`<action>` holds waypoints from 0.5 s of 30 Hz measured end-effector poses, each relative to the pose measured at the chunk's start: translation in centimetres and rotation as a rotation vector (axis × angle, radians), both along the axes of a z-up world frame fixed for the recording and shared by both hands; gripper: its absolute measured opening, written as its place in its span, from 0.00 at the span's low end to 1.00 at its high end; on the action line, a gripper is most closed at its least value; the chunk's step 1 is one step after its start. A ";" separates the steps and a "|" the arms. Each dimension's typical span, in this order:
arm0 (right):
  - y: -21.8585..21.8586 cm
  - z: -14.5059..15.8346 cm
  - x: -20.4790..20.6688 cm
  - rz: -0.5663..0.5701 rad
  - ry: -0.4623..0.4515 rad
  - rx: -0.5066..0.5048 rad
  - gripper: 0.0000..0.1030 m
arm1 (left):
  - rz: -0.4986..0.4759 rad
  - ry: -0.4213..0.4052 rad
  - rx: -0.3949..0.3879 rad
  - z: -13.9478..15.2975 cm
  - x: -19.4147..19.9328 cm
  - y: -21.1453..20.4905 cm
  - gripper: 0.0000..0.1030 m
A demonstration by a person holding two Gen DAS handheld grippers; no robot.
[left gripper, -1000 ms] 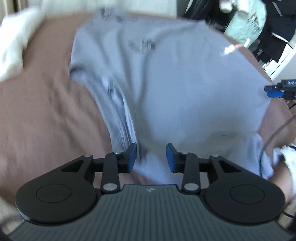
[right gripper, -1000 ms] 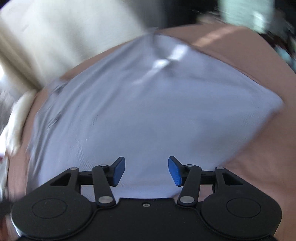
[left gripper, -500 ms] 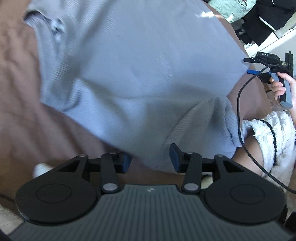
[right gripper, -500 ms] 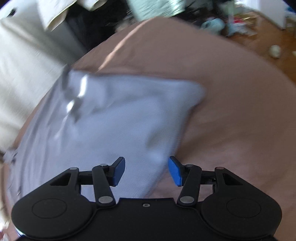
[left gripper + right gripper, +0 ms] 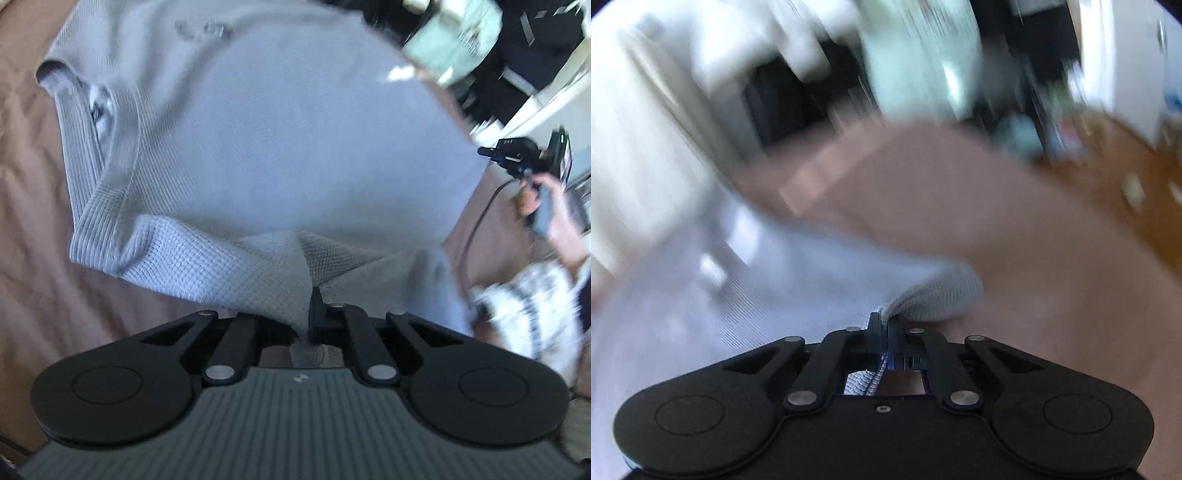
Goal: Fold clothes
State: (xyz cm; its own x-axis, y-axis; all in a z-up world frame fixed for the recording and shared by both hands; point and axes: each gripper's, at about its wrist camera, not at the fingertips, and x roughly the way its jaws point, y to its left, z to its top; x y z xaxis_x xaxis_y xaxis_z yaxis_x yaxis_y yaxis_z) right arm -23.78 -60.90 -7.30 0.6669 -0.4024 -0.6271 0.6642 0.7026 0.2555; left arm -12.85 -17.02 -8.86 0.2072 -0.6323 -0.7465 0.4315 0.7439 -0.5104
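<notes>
A light grey waffle-knit shirt [image 5: 280,147] lies spread on a brown bed cover [image 5: 33,236], collar at the far left. My left gripper [image 5: 309,314] is shut on the shirt's near hem, and the cloth bunches up into a peak between the pads. In the right wrist view my right gripper [image 5: 885,325] is shut on a corner of the same shirt [image 5: 942,295], which pokes up past the fingers; the rest of the shirt [image 5: 768,280] trails off to the left, blurred. My right gripper also shows in the left wrist view [image 5: 517,155], held by a hand.
A person's hand [image 5: 546,214] and a fluffy white sleeve [image 5: 532,310] are at the right, with a black cable [image 5: 476,229]. Dark clothes and a pale green item [image 5: 454,44] hang beyond the bed. A wooden floor [image 5: 1126,192] lies past the cover's right edge.
Both grippers were open over the shirt and have shut on its cloth. The left one closed on the near hem, the right one swung right to a corner and pinched it.
</notes>
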 end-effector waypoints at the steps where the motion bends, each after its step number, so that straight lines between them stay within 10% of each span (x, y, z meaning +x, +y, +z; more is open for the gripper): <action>1: 0.3 0.9 -0.4 -0.010 -0.039 -0.026 0.03 | -0.005 -0.007 -0.016 0.2 -0.1 0.1 0.05; 5: -0.7 0.0 -0.4 -0.047 0.013 0.022 0.03 | -0.063 0.051 -0.024 -0.9 -0.5 -1.4 0.12; 8: -1.0 -1.0 -0.6 -0.039 0.053 0.038 0.03 | -0.122 0.117 0.026 -2.5 -0.8 -2.7 0.42; 11: -1.8 -0.9 -1.2 -0.043 0.013 0.073 0.03 | -0.134 0.160 0.023 -3.3 -0.5 -3.5 0.50; 14: -1.4 -1.0 -1.2 -0.041 0.002 0.078 0.03 | -0.117 0.189 -0.036 -3.8 0.2 -4.0 0.49; 15: -1.3 -1.1 -1.1 -0.035 0.008 0.072 0.03 | -0.110 0.176 -0.029 -3.9 0.1 -3.9 0.27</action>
State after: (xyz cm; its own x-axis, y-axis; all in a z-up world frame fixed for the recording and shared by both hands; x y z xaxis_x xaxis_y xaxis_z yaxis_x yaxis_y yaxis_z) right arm -24.87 -62.18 -8.37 0.6484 -0.3791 -0.6602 0.6900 0.6592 0.2990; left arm -12.71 -20.94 -12.72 0.0038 -0.6654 -0.7465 0.4121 0.6812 -0.6051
